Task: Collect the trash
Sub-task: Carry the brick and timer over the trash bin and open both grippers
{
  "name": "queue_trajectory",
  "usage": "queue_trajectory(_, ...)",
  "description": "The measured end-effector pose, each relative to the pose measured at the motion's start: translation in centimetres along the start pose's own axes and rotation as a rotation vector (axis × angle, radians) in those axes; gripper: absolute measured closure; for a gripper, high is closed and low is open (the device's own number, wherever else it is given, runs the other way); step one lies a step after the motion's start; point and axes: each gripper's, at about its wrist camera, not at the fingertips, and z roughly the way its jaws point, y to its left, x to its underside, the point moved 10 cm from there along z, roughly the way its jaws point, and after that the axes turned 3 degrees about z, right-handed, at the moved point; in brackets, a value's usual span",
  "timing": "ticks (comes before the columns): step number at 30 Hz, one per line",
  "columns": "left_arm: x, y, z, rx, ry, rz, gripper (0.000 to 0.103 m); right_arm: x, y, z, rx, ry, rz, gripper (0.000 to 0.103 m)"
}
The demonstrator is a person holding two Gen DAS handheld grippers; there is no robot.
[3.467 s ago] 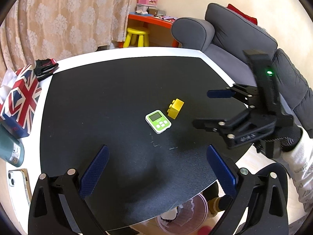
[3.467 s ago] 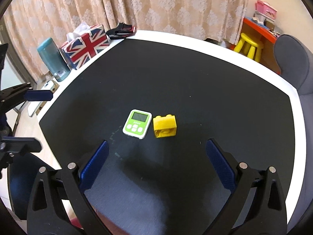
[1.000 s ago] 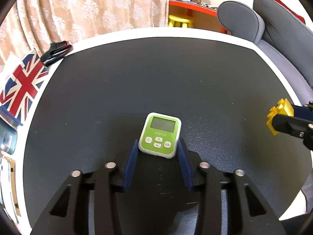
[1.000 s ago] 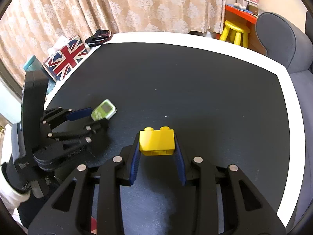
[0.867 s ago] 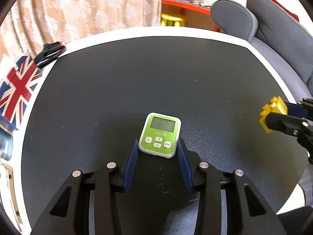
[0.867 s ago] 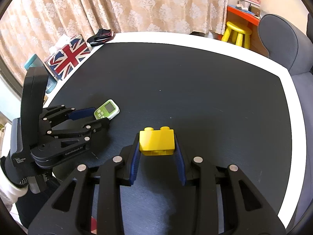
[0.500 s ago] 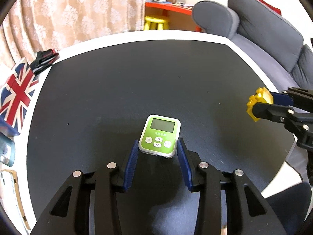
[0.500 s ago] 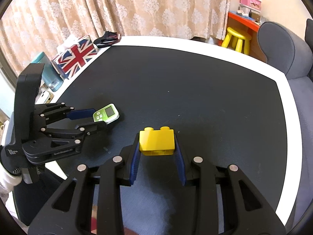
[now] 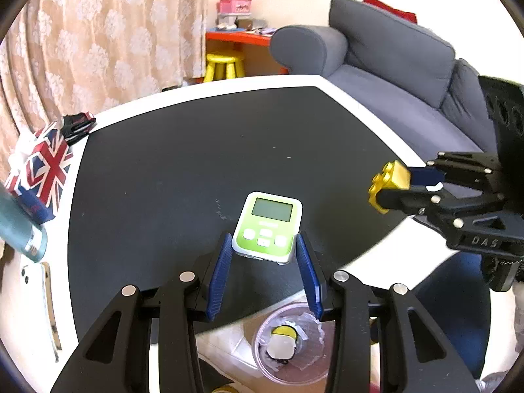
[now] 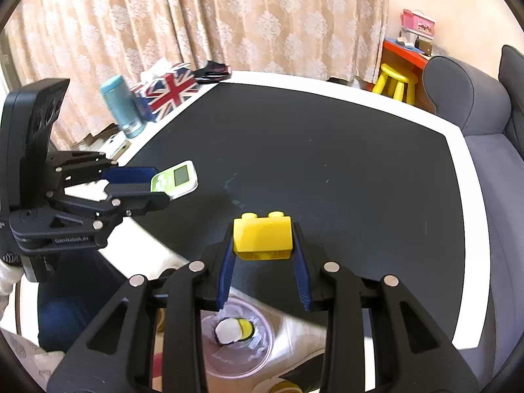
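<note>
The left tool is clamping a small green-and-white digital timer with a grey screen between its blue pads, gripping it by the lower sides so that the screen end is sticking out forward. In the right wrist view the same timer is showing at the tip of the left tool, lifted clear of the black round tabletop with a white rim.

The right tool is pinching a yellow plastic building brick with two studs by its two ends, the studs facing away from the camera. From the left wrist view, that brick is sitting in the tip of the right tool, out over the tabletop's near right edge.

Both tools are hanging over the near edge of the tabletop, tilted downward. Below them, on the floor, a clear round plastic bin with a lining bag is standing, with a white-and-yellow round piece lying inside it; in the right wrist view the bin is lying almost straight under the brick.

At the far left of the tabletop a Union Jack tissue box, a teal bottle beside it, and a black folded item are standing along the rim. A grey sofa and a yellow stool are sitting beyond.
</note>
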Motion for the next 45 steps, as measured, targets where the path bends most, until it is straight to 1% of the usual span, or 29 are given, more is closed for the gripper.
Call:
queue_trajectory(4, 1.5, -1.7, -1.7, 0.027, -0.005, 0.025, 0.063, 2.4, 2.0, -1.7, -0.021, 0.002, -0.019, 0.071)
queue_trajectory(10, 4.2, -3.8, -3.3, 0.066, -0.001, 0.045, 0.063, 5.8, 4.2, -3.0, -0.055, 0.029, -0.040, 0.071)
queue_trajectory(14, 5.6, -4.1, -3.9, 0.077, -0.003, 0.035, 0.063, 7.8, 5.2, -3.0, -0.077, 0.050, -0.044, 0.071)
queue_trajectory(21, 7.4, -4.1, -4.6, 0.083, -0.001, 0.029, 0.063, 10.5, 6.9, -1.9, -0.120, 0.093, -0.047, 0.071)
queue_trajectory(26, 8.0, -4.0, -4.8, 0.087, 0.002, 0.024, 0.063, 11.1, 7.6, -1.4, -0.137, 0.110, -0.051, 0.070)
queue_trajectory(28, 8.1, -4.0, -4.7, 0.083, 0.002, 0.025, 0.063, 11.1, 7.5, -1.3, -0.128, 0.105, -0.047, 0.057)
queue_trajectory(29, 8.2, -4.0, -4.8, 0.083, 0.002, 0.026, 0.063, 11.0, 7.3, -1.3, -0.122, 0.099, -0.042, 0.044)
queue_trajectory(30, 8.2, -4.0, -4.8, 0.083, 0.002, 0.027, 0.063, 10.8, 7.1, -1.4, -0.118, 0.089, -0.030, 0.037)
queue_trajectory(31, 8.2, -4.0, -4.8, 0.084, 0.002, 0.026, 0.063, 10.7, 6.9, -1.5, -0.115, 0.087, -0.024, 0.033)
queue_trajectory(32, 8.3, -4.1, -4.8, 0.084, 0.003, 0.027, 0.063, 10.5, 6.6, -1.6, -0.107, 0.083, -0.019, 0.025)
queue_trajectory(34, 8.5, -4.3, -4.9, 0.089, 0.005, 0.030, 0.063, 10.2, 6.4, -1.9, -0.096, 0.072, -0.015, 0.022)
queue_trajectory(36, 8.7, -4.5, -5.0, 0.096, 0.008, 0.034, 0.063, 9.9, 6.0, -2.1, -0.089, 0.064, -0.009, 0.016)
queue_trajectory(45, 8.7, -5.5, -4.9, 0.117, 0.026, 0.066, 0.063, 9.2, 4.6, -3.2, -0.048, 0.026, 0.010, 0.015)
